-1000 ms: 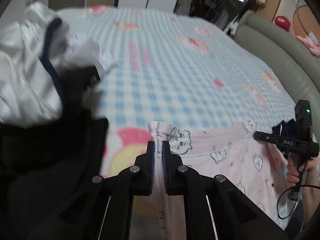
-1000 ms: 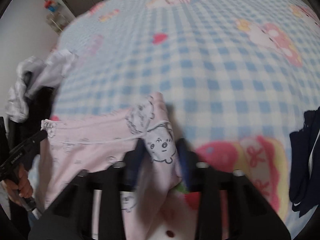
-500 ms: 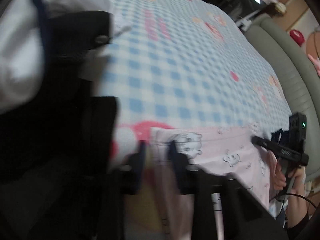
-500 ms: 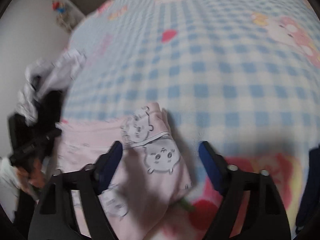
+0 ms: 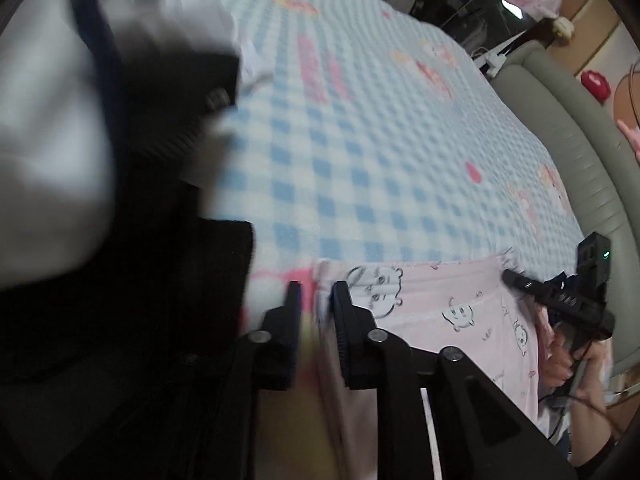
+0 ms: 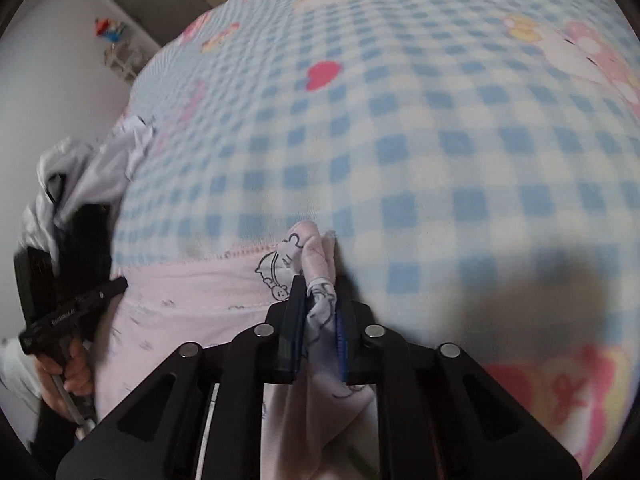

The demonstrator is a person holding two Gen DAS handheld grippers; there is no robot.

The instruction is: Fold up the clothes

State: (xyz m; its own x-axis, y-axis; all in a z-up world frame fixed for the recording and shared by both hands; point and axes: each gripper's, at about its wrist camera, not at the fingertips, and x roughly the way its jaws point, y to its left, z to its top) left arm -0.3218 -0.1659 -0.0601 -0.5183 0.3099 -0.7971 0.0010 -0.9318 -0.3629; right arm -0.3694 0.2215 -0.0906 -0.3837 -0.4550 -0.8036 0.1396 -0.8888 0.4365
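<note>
Pink garment [image 6: 192, 292] lies flat at 6 o'clock on the checked bed [image 6: 400, 128]. Right gripper [image 6: 318, 312] jaws have just been closing, now clenched on its bunched corner. Left gripper [image 5: 316, 304] jaws have just been opening, slack around the other edge, cloth between.

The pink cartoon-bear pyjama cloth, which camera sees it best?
The left wrist view. There the pink cartoon-bear pyjama cloth spreads across the blue-checked blanket, its bear drawings clear. The right wrist view shows mostly a bunched corner pinched in the right gripper, with a paler stretch running left.
</note>
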